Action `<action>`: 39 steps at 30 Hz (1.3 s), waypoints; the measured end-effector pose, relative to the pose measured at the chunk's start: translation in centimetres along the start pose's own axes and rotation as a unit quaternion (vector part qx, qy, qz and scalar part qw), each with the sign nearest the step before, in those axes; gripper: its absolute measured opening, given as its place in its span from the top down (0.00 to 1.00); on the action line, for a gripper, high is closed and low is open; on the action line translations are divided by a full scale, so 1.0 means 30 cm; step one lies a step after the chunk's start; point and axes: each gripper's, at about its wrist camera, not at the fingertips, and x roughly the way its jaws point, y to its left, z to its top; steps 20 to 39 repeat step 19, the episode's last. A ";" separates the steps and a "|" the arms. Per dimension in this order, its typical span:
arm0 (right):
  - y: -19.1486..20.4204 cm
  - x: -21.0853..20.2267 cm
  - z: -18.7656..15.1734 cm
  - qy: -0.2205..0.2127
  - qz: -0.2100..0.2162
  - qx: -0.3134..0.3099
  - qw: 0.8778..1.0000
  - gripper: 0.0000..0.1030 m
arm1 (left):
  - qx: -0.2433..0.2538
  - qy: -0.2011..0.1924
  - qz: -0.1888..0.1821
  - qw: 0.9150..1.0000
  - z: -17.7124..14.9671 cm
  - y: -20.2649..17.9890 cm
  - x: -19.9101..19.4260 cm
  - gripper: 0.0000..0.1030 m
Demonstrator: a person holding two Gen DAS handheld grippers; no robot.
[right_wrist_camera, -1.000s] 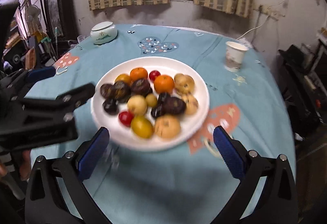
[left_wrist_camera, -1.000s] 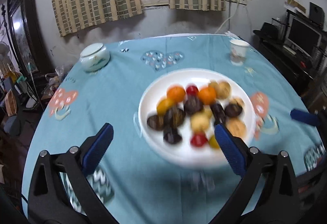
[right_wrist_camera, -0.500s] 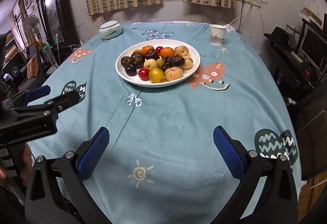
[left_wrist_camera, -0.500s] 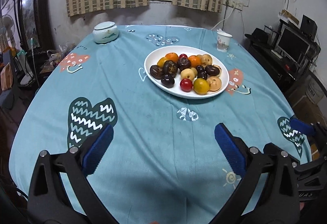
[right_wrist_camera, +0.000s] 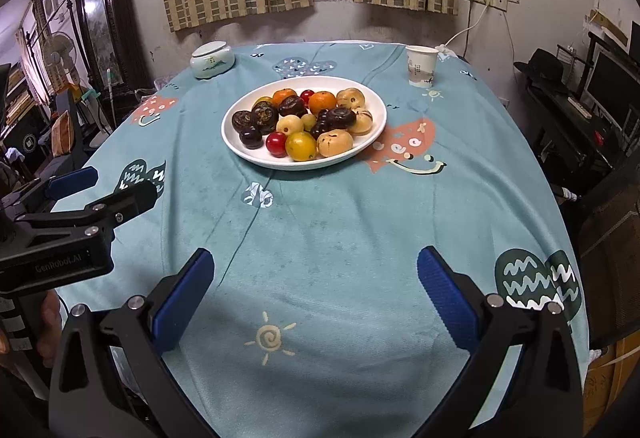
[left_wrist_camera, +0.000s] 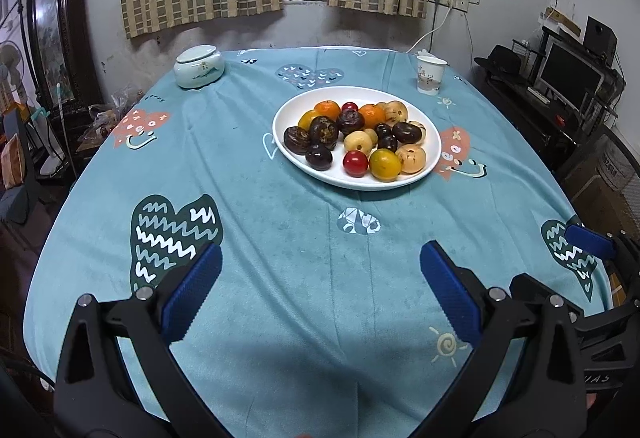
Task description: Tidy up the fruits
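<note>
A white plate (left_wrist_camera: 404, 180) (right_wrist_camera: 372, 142) sits past the middle of the table, piled with several fruits: oranges (left_wrist_camera: 372, 115), dark ones (left_wrist_camera: 323, 130), pale ones (left_wrist_camera: 410, 158), a red one (left_wrist_camera: 355, 163) and a yellow one (right_wrist_camera: 301, 146). My left gripper (left_wrist_camera: 320, 270) is open and empty, held above the near part of the table. It shows from the side in the right wrist view (right_wrist_camera: 100, 194). My right gripper (right_wrist_camera: 314, 274) is also open and empty, near the front edge. One of its blue fingertips (left_wrist_camera: 588, 240) shows in the left wrist view.
A paper cup (left_wrist_camera: 430, 75) stands at the back right and a lidded ceramic jar (left_wrist_camera: 199, 67) at the back left. A teal patterned cloth (right_wrist_camera: 320, 222) covers the table. A desk with a monitor (left_wrist_camera: 568, 76) stands to the right, a dark cabinet (right_wrist_camera: 96, 22) to the left.
Both grippers have drawn back from close over the plate to the near side of the table. The plate now lies well ahead of them. Both stayed open.
</note>
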 end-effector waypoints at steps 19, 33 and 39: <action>-0.021 0.024 0.005 0.005 0.007 0.008 1.000 0.01 | 0.013 0.004 -0.003 1.000 0.013 -0.038 0.023 0.02; -0.021 0.024 0.005 0.005 0.007 0.008 1.000 0.01 | 0.013 0.004 -0.003 1.000 0.013 -0.038 0.023 0.02; -0.021 0.024 0.005 0.005 0.007 0.008 1.000 0.01 | 0.013 0.004 -0.003 1.000 0.013 -0.038 0.023 0.02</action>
